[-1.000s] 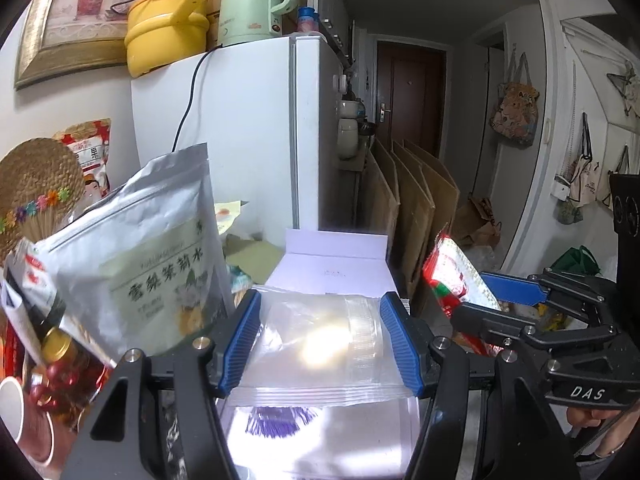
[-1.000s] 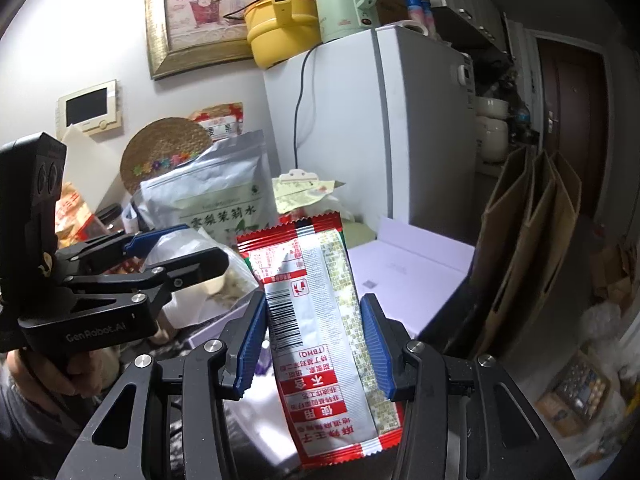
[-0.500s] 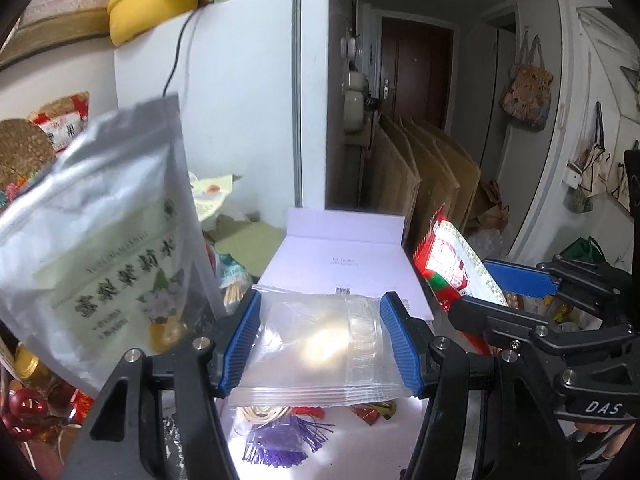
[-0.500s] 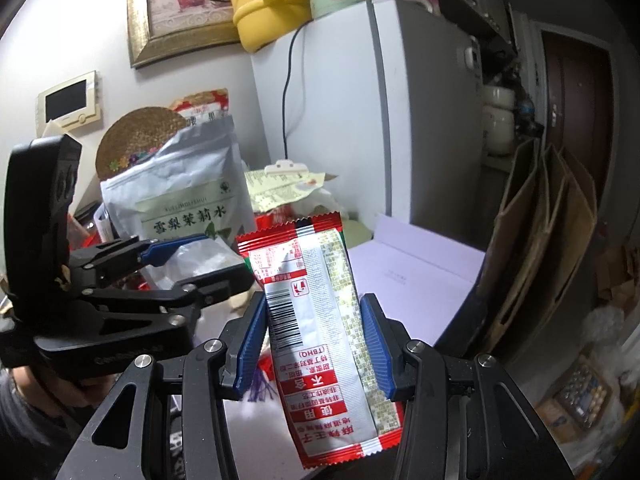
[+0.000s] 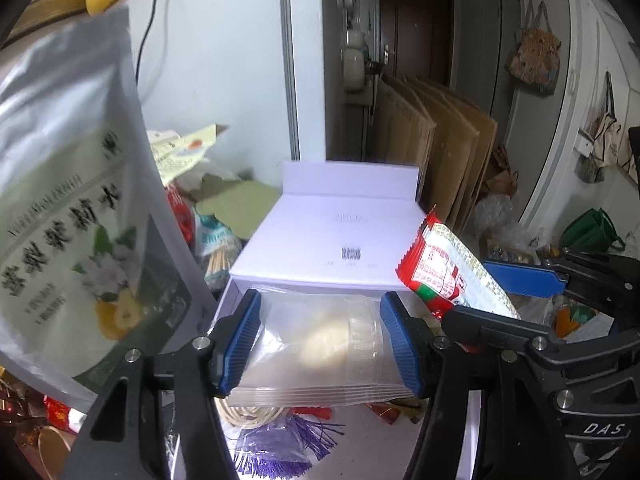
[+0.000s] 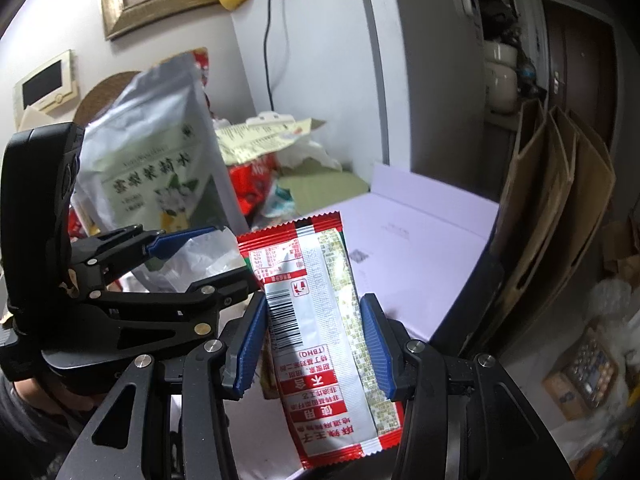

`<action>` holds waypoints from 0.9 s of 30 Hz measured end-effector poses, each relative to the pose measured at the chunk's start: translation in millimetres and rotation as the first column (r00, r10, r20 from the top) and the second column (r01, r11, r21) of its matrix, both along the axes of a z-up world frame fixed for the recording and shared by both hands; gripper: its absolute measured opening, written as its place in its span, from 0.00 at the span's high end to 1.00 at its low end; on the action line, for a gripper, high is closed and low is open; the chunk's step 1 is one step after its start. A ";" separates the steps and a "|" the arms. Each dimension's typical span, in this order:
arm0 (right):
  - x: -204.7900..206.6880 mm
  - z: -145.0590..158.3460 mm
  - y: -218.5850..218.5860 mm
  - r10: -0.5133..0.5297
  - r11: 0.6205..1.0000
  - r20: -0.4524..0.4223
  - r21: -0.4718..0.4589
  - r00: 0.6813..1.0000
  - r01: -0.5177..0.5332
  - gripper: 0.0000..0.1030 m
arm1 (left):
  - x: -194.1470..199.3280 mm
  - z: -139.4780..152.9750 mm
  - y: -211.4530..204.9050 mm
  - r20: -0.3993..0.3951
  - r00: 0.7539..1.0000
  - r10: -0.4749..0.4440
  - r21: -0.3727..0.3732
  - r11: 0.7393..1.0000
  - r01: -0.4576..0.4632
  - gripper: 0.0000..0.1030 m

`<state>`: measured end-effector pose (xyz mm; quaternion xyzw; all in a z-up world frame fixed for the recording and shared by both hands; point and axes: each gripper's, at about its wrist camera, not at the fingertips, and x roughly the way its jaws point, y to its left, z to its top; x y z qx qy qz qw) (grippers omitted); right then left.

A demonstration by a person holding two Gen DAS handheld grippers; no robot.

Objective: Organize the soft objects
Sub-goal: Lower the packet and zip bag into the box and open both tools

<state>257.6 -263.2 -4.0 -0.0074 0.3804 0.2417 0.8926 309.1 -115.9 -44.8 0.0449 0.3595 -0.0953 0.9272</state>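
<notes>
My left gripper (image 5: pixel 320 336) is shut on a clear zip bag (image 5: pixel 324 352) with a pale lump inside, held above a white box (image 5: pixel 332 240). My right gripper (image 6: pixel 312 344) is shut on a red and silver snack packet (image 6: pixel 320 320); the packet also shows in the left wrist view (image 5: pixel 444 272). The left gripper (image 6: pixel 192 256) appears at the left of the right wrist view, next to the packet. Both grippers hover close together over the white box (image 6: pixel 420 248).
A large silver pouch (image 5: pixel 76 220) stands close on the left. A white fridge (image 5: pixel 240 60) stands behind. Folded cardboard (image 5: pixel 436 148) leans at the right. A purple tassel (image 5: pixel 276 452) and a red tassel lie in the white box below the left gripper. Clutter fills the left.
Both grippers have moved forward and down toward the white box, keeping their loads. The silver pouch now looms larger at the left.
</notes>
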 end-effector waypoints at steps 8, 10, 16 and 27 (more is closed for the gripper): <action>14.3 -23.6 -5.0 0.001 0.997 -0.094 0.072 0.996 0.006 0.55 | 15.0 -29.8 7.2 -0.090 0.996 0.008 -0.002 1.000 -0.008 0.41; 15.8 -28.9 -2.0 -0.003 0.998 -0.100 0.054 0.995 0.008 0.55 | 16.7 -34.5 7.4 -0.100 0.995 0.011 0.011 1.000 -0.010 0.41; 22.6 -46.9 4.0 -0.009 0.998 -0.155 0.054 0.988 0.018 0.55 | 17.7 -46.9 7.3 -0.136 0.991 0.015 0.055 0.998 -0.007 0.41; 34.1 -65.0 9.3 -0.070 0.996 -0.231 0.037 0.971 0.081 0.56 | 25.4 -57.0 7.7 -0.186 0.982 0.018 0.103 0.995 0.002 0.41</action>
